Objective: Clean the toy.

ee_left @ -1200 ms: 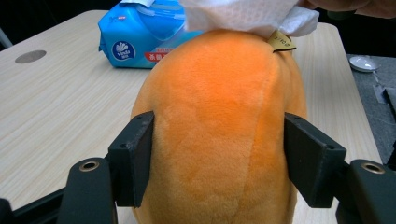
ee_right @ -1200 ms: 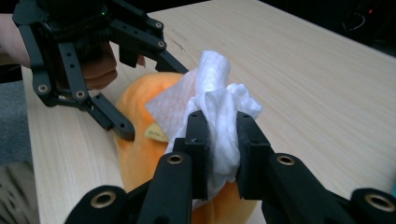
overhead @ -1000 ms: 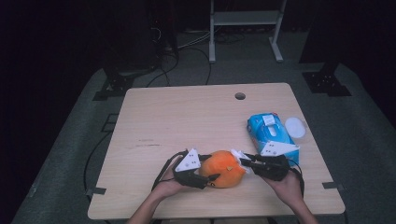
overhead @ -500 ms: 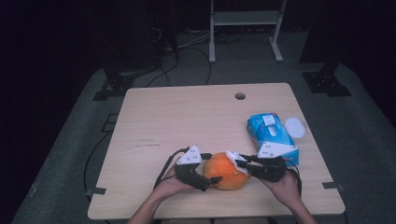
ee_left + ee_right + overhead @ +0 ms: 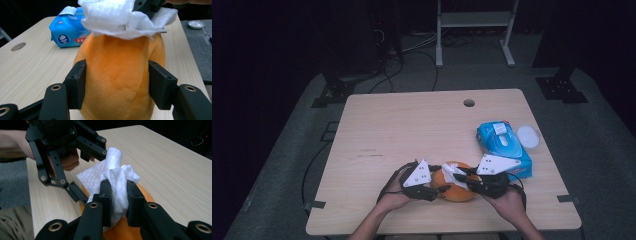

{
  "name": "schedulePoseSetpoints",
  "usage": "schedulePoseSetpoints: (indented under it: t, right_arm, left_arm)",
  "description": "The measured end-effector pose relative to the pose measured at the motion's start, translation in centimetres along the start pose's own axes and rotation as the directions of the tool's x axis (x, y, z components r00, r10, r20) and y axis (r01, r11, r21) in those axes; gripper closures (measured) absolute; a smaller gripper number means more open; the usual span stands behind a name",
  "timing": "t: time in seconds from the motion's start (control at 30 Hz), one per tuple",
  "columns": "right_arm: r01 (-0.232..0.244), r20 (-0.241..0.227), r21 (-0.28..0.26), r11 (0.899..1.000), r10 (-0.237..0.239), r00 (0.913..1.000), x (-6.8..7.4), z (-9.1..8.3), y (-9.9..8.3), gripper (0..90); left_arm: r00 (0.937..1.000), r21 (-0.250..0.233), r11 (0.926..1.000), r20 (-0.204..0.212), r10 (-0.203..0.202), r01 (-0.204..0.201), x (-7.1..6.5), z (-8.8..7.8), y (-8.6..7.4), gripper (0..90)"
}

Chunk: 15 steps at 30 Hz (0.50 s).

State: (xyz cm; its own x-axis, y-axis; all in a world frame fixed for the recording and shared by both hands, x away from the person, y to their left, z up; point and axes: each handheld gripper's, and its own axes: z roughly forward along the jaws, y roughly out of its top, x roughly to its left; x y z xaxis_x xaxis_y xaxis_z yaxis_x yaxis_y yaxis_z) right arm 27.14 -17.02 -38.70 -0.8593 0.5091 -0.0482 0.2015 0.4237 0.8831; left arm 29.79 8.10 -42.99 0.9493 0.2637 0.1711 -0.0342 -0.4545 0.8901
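High view: pale wooden table amid dark room, left gripper clamped on orange plush, right gripper on white wipe.

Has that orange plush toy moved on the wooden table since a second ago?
Yes, slightly. The orange plush toy has shifted right, a little closer to the blue wet-wipe pack, which lies where it was in the high view.

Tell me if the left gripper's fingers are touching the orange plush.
Touching. The left gripper view shows both fingers pressed flat against the sides of the plush, no gap.
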Motion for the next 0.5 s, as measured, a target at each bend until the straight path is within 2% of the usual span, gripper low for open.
schedulePoseSetpoints:
  t: [0.1, 0.13, 0.17, 0.27, 0.37, 0.4, 0.47, 0.5]
  right_arm:
    - [-0.019, 0.033, 0.019, 1.000, 0.018, 0.9993, -1.1, -0.4, -0.8, 76.8]
    - [-0.046, 0.040, 0.024, 0.999, 0.045, 0.9982, -1.7, -0.7, -1.3, 76.8]
    - [-0.065, 0.041, 0.029, 0.997, 0.064, 0.9971, -2.0, -0.8, -1.6, 76.7]
    - [-0.095, 0.050, 0.040, 0.995, 0.093, 0.9944, -2.6, -1.3, -2.5, 76.8]
    - [-0.090, 0.048, 0.040, 0.995, 0.088, 0.9950, -2.4, -1.3, -2.5, 76.8]
    - [-0.088, 0.045, 0.040, 0.995, 0.086, 0.9952, -2.3, -1.1, -2.4, 76.7]
    - [-0.089, 0.036, 0.034, 0.995, 0.088, 0.9954, -2.0, -0.9, -2.3, 76.8]
    - [-0.087, 0.029, 0.031, 0.996, 0.086, 0.9959, -1.8, -0.7, -2.1, 76.8]
  left_arm:
    - [0.9993, 0.001, 0.9995, 0.018, -0.032, 0.032, 0.2, -0.1, -0.4, 36.3]
    - [0.9988, 0.004, 0.9990, 0.021, -0.044, 0.044, 0.2, -0.1, -0.5, 33.3]
    - [0.9963, 0.007, 0.9968, 0.030, -0.080, 0.080, 0.4, 0.0, -0.5, 28.8]
    - [0.9871, 0.021, 0.9877, 0.037, -0.156, 0.155, 0.7, 0.2, -0.4, 17.6]
    - [0.9720, 0.031, 0.9730, 0.048, -0.230, 0.229, 0.9, 0.3, -0.3, 13.6]
    - [0.9696, 0.037, 0.9705, 0.047, -0.240, 0.238, 0.9, 0.4, -0.3, 13.4]
    - [0.9691, 0.055, 0.9686, 0.033, -0.244, 0.242, 0.8, 0.7, -0.4, 14.4]
    - [0.9720, 0.061, 0.9709, 0.027, -0.234, 0.232, 0.7, 0.7, -0.4, 15.7]
